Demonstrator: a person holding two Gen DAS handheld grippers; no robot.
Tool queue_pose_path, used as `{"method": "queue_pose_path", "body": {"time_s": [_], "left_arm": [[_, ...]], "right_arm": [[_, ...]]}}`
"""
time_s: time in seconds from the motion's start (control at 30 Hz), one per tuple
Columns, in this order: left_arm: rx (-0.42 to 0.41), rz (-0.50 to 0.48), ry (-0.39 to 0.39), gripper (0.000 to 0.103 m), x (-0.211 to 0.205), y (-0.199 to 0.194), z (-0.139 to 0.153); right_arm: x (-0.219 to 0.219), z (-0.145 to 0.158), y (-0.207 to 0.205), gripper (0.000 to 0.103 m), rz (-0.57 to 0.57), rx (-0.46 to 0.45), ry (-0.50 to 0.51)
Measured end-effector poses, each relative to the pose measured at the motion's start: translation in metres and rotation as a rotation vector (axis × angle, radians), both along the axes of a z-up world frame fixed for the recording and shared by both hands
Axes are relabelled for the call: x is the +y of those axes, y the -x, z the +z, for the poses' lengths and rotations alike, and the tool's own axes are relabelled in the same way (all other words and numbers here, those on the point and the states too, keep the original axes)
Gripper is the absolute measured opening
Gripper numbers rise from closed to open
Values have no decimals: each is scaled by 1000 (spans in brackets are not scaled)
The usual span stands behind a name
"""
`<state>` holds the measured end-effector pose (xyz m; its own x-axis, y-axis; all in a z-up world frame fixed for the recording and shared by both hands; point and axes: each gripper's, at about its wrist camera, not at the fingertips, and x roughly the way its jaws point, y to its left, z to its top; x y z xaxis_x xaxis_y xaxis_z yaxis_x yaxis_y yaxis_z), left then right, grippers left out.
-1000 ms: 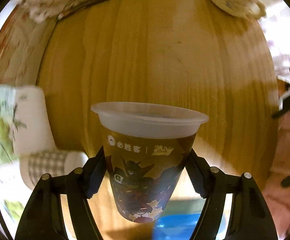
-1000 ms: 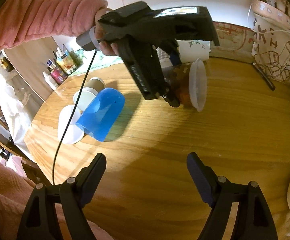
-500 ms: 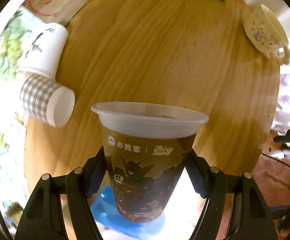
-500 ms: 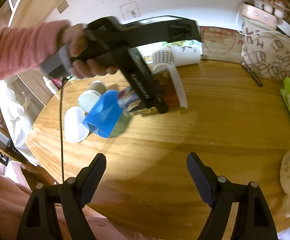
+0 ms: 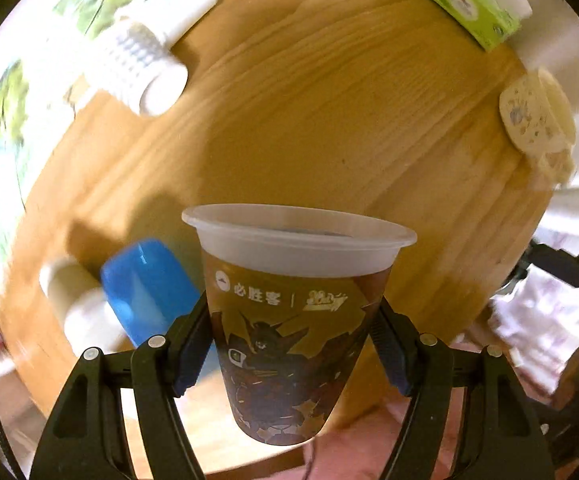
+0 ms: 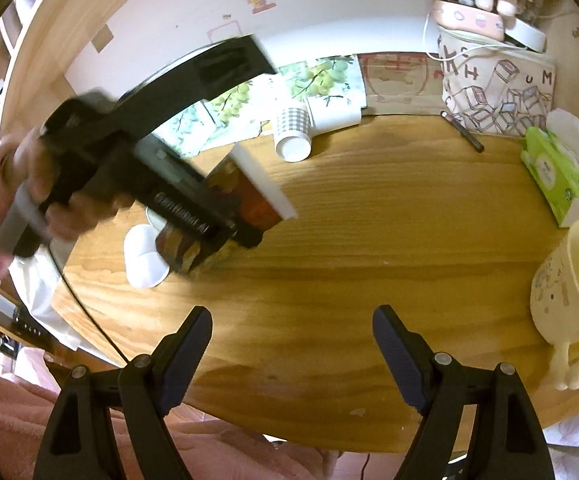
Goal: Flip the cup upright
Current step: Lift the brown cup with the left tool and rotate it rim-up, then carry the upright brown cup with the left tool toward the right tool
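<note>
Printed cup (image 5: pixel 295 312) clamped in left gripper (image 5: pixel 294 344), tilted in the air over the wooden table (image 5: pixel 329 120).

Left wrist view: jaws pinch the cup's lower body from both sides, rim pointing away from the camera along the fingers. Right wrist view, centre left of frame: cup axis slants, rim up-right, base down-left near the tabletop; contact unclear through blur. My read: the axis needs more rotation toward vertical before set-down. Right gripper (image 6: pixel 291 354) is released, empty, at the near table edge, well apart from the cup. Blue cup (image 5: pixel 147 284) and white cups lie nearby.
</note>
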<state>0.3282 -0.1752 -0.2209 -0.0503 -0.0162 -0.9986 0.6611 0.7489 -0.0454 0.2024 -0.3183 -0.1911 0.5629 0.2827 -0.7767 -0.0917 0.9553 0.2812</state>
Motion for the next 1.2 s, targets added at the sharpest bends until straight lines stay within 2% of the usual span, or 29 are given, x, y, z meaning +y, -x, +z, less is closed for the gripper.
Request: {"method": "queue_pose_path", "body": {"time_s": [0.23, 0.47, 0.83, 1.07, 1.2], "left_arm": [[23, 185, 105, 75, 37, -4, 11], [39, 328, 148, 75, 50, 4, 9], [83, 482, 178, 75, 81, 29, -5], [126, 517, 206, 75, 84, 45, -12], [139, 530, 213, 75, 85, 48, -17]], "right_arm": [[-7, 3, -4, 83, -26, 24, -50], [-16, 3, -15, 83, -36, 69, -133], [-12, -6, -32, 83, 19, 158, -220], [-4, -17, -43, 83, 54, 228, -238], [1, -18, -50, 83, 71, 238, -234]]}}
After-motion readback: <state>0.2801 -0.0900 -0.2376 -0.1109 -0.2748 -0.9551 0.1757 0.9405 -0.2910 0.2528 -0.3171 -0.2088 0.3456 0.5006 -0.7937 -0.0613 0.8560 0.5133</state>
